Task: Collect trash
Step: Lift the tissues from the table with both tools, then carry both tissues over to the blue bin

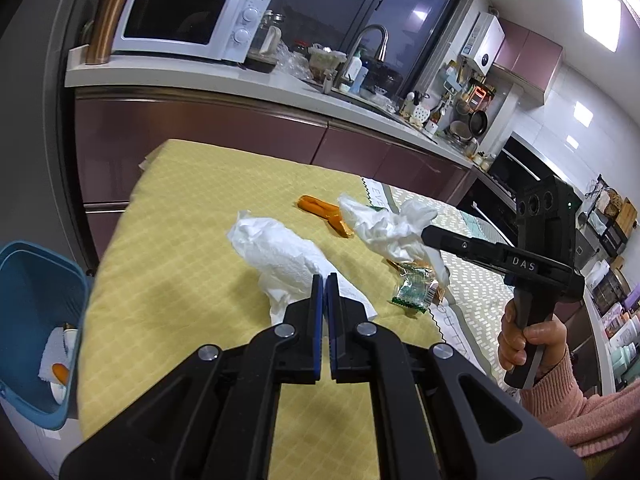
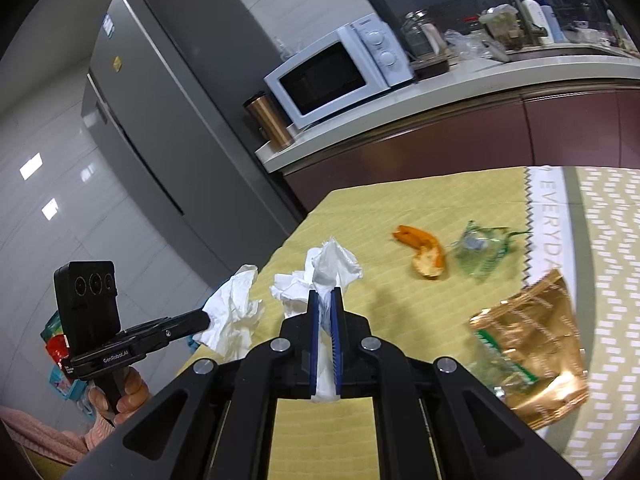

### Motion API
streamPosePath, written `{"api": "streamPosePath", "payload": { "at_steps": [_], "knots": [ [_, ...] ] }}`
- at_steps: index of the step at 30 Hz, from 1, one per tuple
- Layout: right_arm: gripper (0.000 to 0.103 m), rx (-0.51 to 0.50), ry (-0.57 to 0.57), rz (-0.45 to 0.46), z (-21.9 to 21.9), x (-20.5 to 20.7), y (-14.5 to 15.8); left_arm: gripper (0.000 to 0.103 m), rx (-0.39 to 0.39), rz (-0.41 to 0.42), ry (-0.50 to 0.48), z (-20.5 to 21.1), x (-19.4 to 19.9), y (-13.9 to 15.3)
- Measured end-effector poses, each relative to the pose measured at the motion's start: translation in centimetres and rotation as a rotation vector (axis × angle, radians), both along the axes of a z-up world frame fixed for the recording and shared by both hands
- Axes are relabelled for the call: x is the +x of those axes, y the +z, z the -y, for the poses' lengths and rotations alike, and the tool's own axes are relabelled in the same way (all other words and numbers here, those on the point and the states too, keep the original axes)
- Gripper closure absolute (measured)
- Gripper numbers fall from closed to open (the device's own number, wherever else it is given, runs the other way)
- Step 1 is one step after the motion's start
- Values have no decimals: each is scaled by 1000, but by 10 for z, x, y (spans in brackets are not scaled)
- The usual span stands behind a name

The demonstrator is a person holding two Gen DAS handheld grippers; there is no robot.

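Note:
My left gripper (image 1: 325, 280) is shut on a crumpled white paper towel (image 1: 280, 258), which rests on the yellow tablecloth (image 1: 180, 240). My right gripper (image 2: 325, 294) is shut on a crumpled white tissue (image 2: 334, 266) and holds it above the cloth; it also shows in the left wrist view (image 1: 430, 236), with the tissue (image 1: 384, 224). An orange peel (image 1: 326, 212) (image 2: 424, 248), a clear green wrapper (image 1: 416, 288) (image 2: 478, 248) and a gold foil bag (image 2: 532, 356) lie on the table.
A blue trash bin (image 1: 36, 320) with tissue and peel inside stands on the floor left of the table. A counter with a microwave (image 1: 184, 16) and sink runs behind. A fridge (image 2: 168, 120) stands at the left.

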State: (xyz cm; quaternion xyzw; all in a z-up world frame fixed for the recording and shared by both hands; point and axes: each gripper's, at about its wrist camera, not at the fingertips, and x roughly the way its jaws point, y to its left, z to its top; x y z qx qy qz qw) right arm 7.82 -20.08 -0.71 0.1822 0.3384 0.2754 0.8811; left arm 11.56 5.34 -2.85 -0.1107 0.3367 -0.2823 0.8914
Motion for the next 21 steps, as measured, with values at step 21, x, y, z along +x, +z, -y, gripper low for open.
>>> {"api": "streamPosePath", "payload": {
  "at_steps": [21],
  "knots": [
    [98,-7,172,-7,-81,8,1,100,-31,37,153,-85,-37,8]
  ]
}}
